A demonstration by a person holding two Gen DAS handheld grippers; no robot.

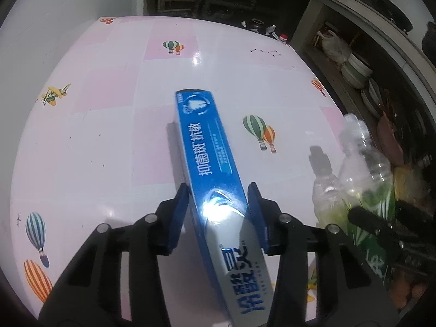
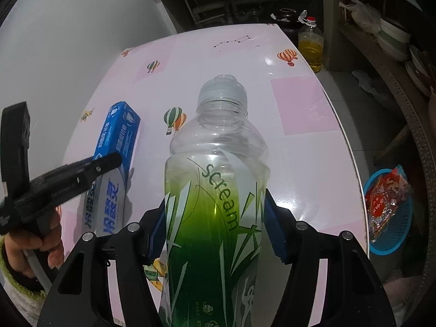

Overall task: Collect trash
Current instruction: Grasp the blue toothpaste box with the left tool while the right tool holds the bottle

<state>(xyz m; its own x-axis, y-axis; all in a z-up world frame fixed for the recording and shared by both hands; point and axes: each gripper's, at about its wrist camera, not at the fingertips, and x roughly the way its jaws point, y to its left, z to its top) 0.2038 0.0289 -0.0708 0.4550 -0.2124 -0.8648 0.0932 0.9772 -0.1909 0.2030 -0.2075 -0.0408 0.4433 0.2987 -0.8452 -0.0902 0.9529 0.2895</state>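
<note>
A long blue and silver toothpaste box lies on the pink and white table. My left gripper is shut on its near half, one blue pad against each long side. The right wrist view shows the same box at left, under one of the left gripper's black fingers. My right gripper is shut on a clear plastic bottle with a green label, gripping its labelled middle. The cap end points away. That bottle appears blurred at the right of the left wrist view.
A blue basket with red wrappers stands on the floor past the table's right edge. A bottle of yellow oil stands beyond the far corner. Shelves with stacked plates run along the right. A hand holds the left gripper.
</note>
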